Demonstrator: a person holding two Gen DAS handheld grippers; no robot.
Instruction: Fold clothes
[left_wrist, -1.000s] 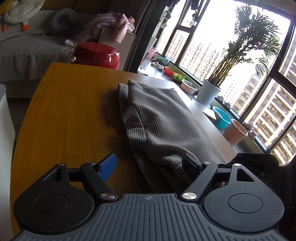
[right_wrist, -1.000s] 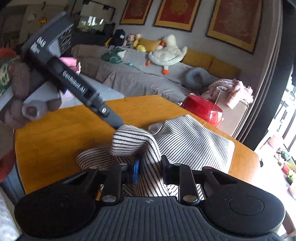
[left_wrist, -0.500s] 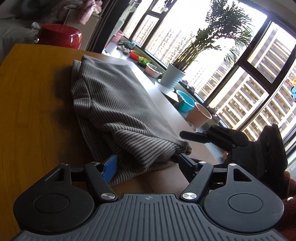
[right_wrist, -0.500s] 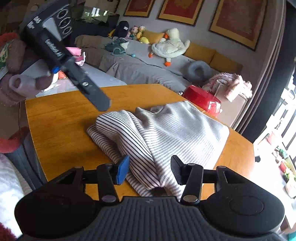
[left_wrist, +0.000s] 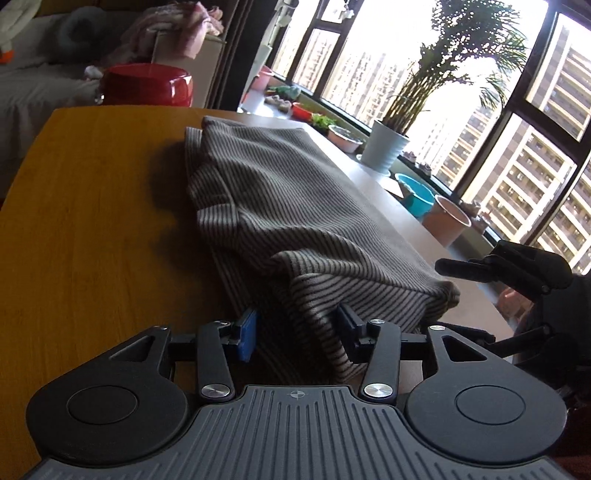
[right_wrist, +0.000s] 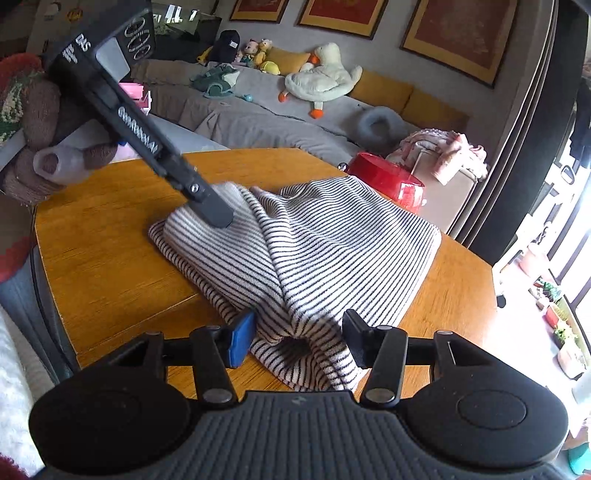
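Striped sweater (right_wrist: 306, 254) is lying folded over on your wooden table (right_wrist: 110, 251), one gripper at each corner.

Your left gripper (left_wrist: 297, 332) has its jaws spread wide around one bunched corner, not pinching it. Your right gripper (right_wrist: 297, 338) looks the same, wide apart around the near hem. The red stool (right_wrist: 388, 181) sits just past the table's far edge.

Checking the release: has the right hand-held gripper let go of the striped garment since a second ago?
Yes. The right hand-held gripper opened and backed toward the wooden table edge; the striped garment lies flat.
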